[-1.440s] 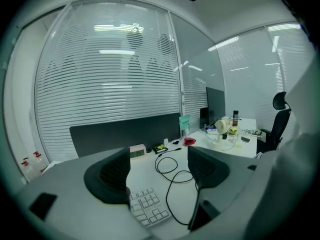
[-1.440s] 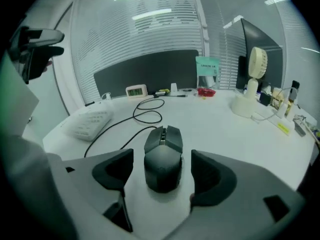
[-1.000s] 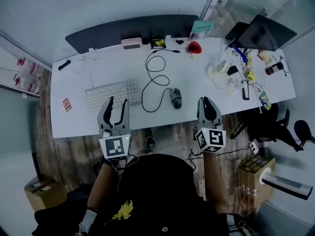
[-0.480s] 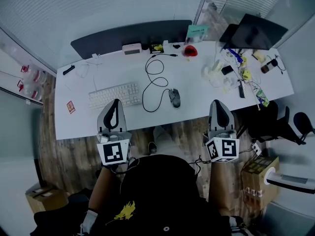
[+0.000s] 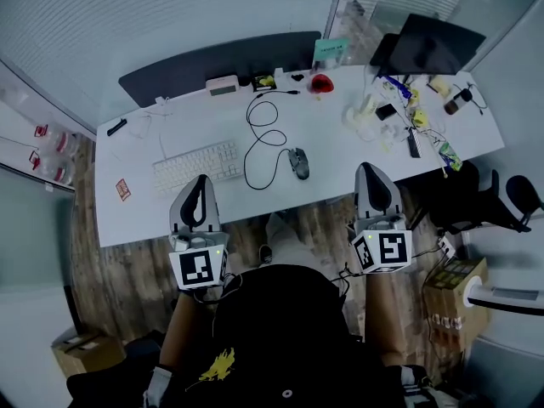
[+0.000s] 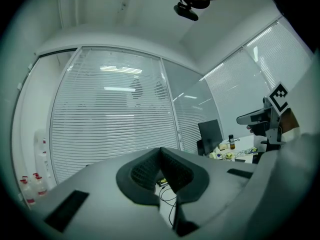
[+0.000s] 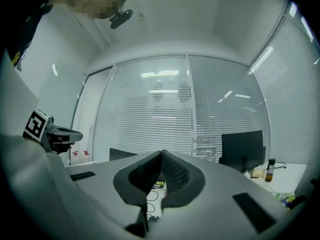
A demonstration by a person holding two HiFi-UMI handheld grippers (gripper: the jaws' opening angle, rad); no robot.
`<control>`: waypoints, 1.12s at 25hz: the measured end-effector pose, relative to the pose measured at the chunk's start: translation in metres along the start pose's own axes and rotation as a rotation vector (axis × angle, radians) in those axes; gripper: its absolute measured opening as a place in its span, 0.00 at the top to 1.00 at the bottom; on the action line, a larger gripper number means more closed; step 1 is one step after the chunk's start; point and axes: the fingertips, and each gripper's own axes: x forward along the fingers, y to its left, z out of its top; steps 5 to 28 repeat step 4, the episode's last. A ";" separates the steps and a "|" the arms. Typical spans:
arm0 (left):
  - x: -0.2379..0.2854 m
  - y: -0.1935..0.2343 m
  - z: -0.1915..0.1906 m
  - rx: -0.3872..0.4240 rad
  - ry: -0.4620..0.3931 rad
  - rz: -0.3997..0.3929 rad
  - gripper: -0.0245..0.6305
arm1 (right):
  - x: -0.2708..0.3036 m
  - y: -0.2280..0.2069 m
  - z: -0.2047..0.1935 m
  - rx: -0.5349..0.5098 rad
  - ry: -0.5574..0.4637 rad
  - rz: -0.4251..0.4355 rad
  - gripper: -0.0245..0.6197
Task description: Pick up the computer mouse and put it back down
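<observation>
A dark computer mouse (image 5: 297, 162) lies on the white desk (image 5: 331, 130), its black cable (image 5: 263, 134) looping back toward the far edge. My left gripper (image 5: 202, 183) is shut and empty, held above the desk's near edge in front of the keyboard (image 5: 197, 166). My right gripper (image 5: 371, 173) is also shut with nothing in it, near the front edge to the right of the mouse. Both point level, with jaws pressed together in the left gripper view (image 6: 160, 151) and the right gripper view (image 7: 161, 154). Neither touches the mouse.
A dark monitor (image 5: 427, 43) and assorted clutter (image 5: 399, 109) occupy the desk's right end. A red object (image 5: 320, 82) and a pink device (image 5: 222, 84) sit at the back. A cardboard box (image 5: 451, 291) and an office chair (image 5: 484, 202) stand on the right.
Both grippers pulled back from the desk toward the person and rose. The left jaws, open a second ago, have closed; the right jaws have closed fully too.
</observation>
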 end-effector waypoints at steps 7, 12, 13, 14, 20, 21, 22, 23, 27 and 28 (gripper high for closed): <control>-0.012 0.003 -0.009 -0.012 0.010 0.015 0.94 | -0.001 0.006 -0.002 -0.017 0.009 0.020 0.94; -0.012 0.003 -0.009 -0.012 0.010 0.015 0.94 | -0.001 0.006 -0.002 -0.017 0.009 0.020 0.94; -0.012 0.003 -0.009 -0.012 0.010 0.015 0.94 | -0.001 0.006 -0.002 -0.017 0.009 0.020 0.94; -0.012 0.003 -0.009 -0.012 0.010 0.015 0.94 | -0.001 0.006 -0.002 -0.017 0.009 0.020 0.94; -0.012 0.003 -0.009 -0.012 0.010 0.015 0.94 | -0.001 0.006 -0.002 -0.017 0.009 0.020 0.94; -0.012 0.003 -0.009 -0.012 0.010 0.015 0.94 | -0.001 0.006 -0.002 -0.017 0.009 0.020 0.94; -0.012 0.003 -0.009 -0.012 0.010 0.015 0.94 | -0.001 0.006 -0.002 -0.017 0.009 0.020 0.94; -0.012 0.003 -0.009 -0.012 0.010 0.015 0.94 | -0.001 0.006 -0.002 -0.017 0.009 0.020 0.94; -0.012 0.003 -0.009 -0.012 0.010 0.015 0.94 | -0.001 0.006 -0.002 -0.017 0.009 0.020 0.94; -0.012 0.003 -0.009 -0.012 0.010 0.015 0.94 | -0.001 0.006 -0.002 -0.017 0.009 0.020 0.94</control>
